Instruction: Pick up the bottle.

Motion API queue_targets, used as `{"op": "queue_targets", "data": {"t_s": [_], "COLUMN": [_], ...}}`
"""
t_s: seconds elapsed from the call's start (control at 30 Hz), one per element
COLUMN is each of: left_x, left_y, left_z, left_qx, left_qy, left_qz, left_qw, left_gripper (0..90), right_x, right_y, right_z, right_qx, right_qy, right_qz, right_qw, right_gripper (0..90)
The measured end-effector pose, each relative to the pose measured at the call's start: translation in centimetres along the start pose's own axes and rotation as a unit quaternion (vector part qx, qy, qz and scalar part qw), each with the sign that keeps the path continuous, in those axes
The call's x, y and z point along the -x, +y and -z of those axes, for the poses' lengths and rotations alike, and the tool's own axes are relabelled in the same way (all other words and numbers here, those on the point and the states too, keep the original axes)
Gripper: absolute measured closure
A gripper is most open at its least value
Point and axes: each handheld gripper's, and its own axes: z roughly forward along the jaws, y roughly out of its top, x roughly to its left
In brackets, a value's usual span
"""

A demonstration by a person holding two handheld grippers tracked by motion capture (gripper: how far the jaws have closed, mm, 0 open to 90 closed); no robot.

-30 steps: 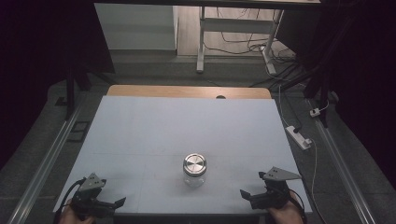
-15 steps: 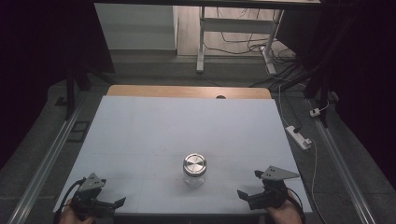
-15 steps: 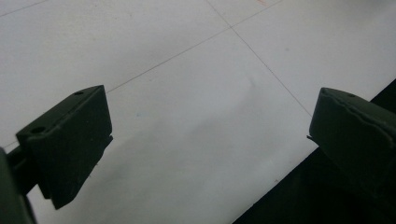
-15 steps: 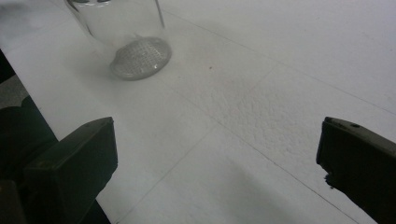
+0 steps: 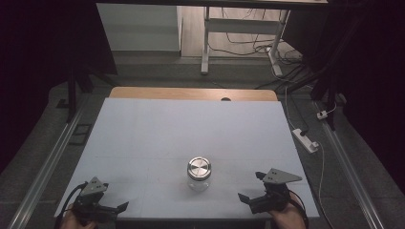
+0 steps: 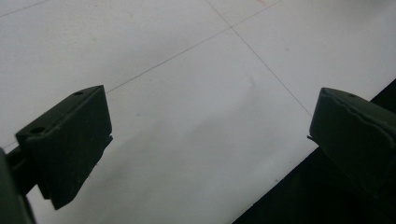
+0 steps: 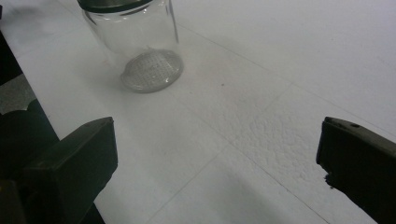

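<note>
While wide apart and empty, both hand-held grippers, left (image 5: 116, 208) and right (image 5: 250, 189), flanking the lidded glass jar (image 5: 198, 173)

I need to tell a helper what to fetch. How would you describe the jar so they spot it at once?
Start from the white table and go to the middle of its near edge. There, between the left tool and right tool, stands a clear glass jar with a round metal lid, the sole item standing on the tabletop.
</note>
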Motion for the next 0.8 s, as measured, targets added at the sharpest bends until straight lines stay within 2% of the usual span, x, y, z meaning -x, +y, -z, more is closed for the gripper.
{"op": "queue_targets", "data": {"t_s": [0.2,0.23,0.3,0.57,0.8], "left_x": [0.0,0.0,0.0,0.1,0.1], "left_y": [0.0,0.0,0.0,0.0,0.0], "left_z": [0.0,0.0,0.1,0.1,0.1], "left_qx": [0.0,0.0,0.001,0.002,0.002], "left_qy": [0.0,0.0,-0.002,0.002,0.002], "left_qz": [-0.001,-0.001,-0.001,-0.003,-0.004], "left_qw": [1.0,1.0,1.0,1.0,1.0], "left_gripper": [0.0,0.0,0.0,0.0,0.0], "right_x": [-0.2,-0.2,-0.3,-1.0,-1.2], "right_y": [0.3,0.4,0.5,1.2,1.7], "right_z": [-0.4,-0.6,-0.9,-2.0,-3.1], "right_qx": [-0.003,-0.006,-0.009,-0.011,-0.012], "right_qy": [0.007,0.018,0.024,0.037,0.057], "right_qz": [-0.002,-0.013,-0.016,0.005,-0.001], "right_qw": [1.0,0.9997,0.9995,0.9992,0.9983], "right_gripper": [0.0,0.0,0.0,0.0,0.0]}}
